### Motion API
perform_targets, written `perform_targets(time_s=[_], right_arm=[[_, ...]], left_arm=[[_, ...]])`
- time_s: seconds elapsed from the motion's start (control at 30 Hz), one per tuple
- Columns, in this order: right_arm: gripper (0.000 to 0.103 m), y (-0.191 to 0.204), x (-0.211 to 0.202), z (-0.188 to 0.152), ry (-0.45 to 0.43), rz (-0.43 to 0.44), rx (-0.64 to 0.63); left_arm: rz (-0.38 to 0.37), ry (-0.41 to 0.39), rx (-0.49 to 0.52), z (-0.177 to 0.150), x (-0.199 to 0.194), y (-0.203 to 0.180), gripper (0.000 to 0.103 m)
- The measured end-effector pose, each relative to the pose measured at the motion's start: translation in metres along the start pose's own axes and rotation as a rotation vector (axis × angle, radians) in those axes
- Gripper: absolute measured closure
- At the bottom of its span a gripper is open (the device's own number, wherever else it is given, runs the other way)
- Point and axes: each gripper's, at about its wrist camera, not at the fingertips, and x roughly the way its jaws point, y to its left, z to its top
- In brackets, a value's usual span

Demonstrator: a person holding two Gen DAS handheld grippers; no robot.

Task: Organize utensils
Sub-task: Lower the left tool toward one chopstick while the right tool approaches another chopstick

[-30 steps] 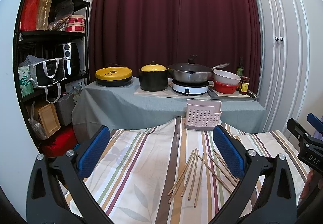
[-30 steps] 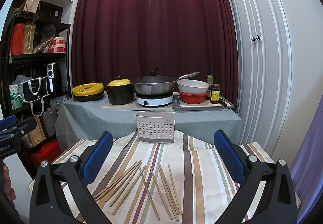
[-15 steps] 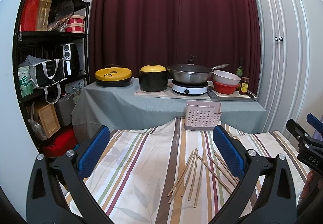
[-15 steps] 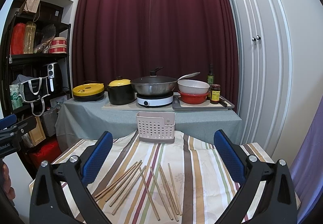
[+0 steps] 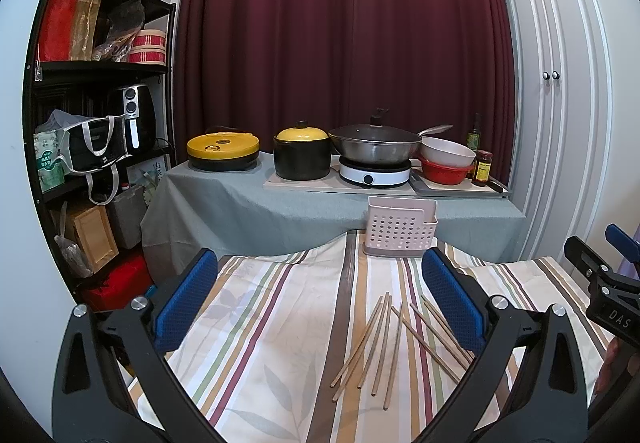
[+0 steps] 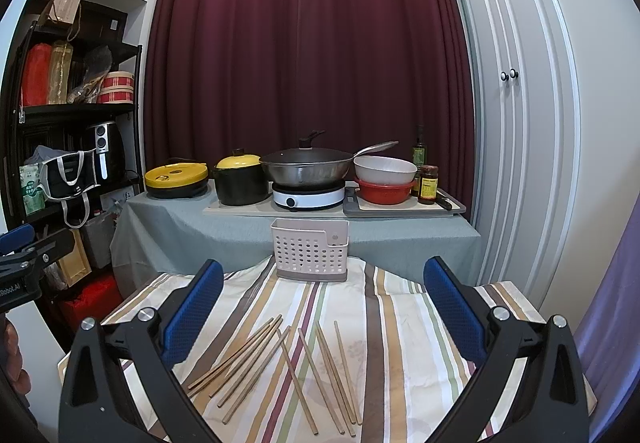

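Chopsticks (image 6: 280,367): eight bare wooden sticks lying loose on the striped cloth, four fanned together on the left, four more scattered to their right, one of them crossing toward the left group.
Utensil holder (image 6: 310,250): one pale perforated caddy, upright at the far edge of the cloth, well apart from the sticks.
Left gripper (image 5: 320,303): fingers spread wide, nothing between the blue pads; sticks lie below its right finger.
Right gripper (image 6: 320,307): fingers spread wide too, holding nothing, above the sticks.
Tabletop (image 6: 400,343): covered by a cream cloth with brown, green and maroon stripes.
Behind: grey-draped counter (image 6: 180,231) with one yellow-lidded black pot (image 6: 239,179), one wok (image 6: 308,165) on a white burner, two stacked bowls.
Room: maroon curtain (image 6: 304,43), white cupboard doors right, black shelf unit left.
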Motion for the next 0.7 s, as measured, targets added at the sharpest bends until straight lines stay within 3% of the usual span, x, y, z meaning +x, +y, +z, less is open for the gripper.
perform_targets(time_s=[0.3, 0.4, 0.57, 0.63, 0.7], right_arm=[[0.005, 0.0, 0.004, -0.01, 0.009, 0.015, -0.004], [0.005, -0.006, 0.014, -0.027, 0.014, 0.031, 0.002], [0.005, -0.021, 0.039, -0.072, 0.097, 0.043, 0.012], [0.006, -0.027, 0.05, -0.091, 0.144, 0.056, 0.018], [0.006, -0.032, 0.057, -0.106, 0.183, 0.063, 0.03]], left_arm=[[-0.007, 0.012, 0.008, -0.008, 0.015, -0.004, 0.003], [-0.009, 0.054, 0.016, -0.023, 0.033, 0.001, 0.003], [-0.014, 0.18, -0.012, -0.067, 0.078, 0.019, 0.003], [-0.026, 0.235, -0.003, -0.09, 0.096, 0.024, 0.008], [-0.033, 0.298, 0.016, -0.113, 0.115, 0.026, 0.034]])
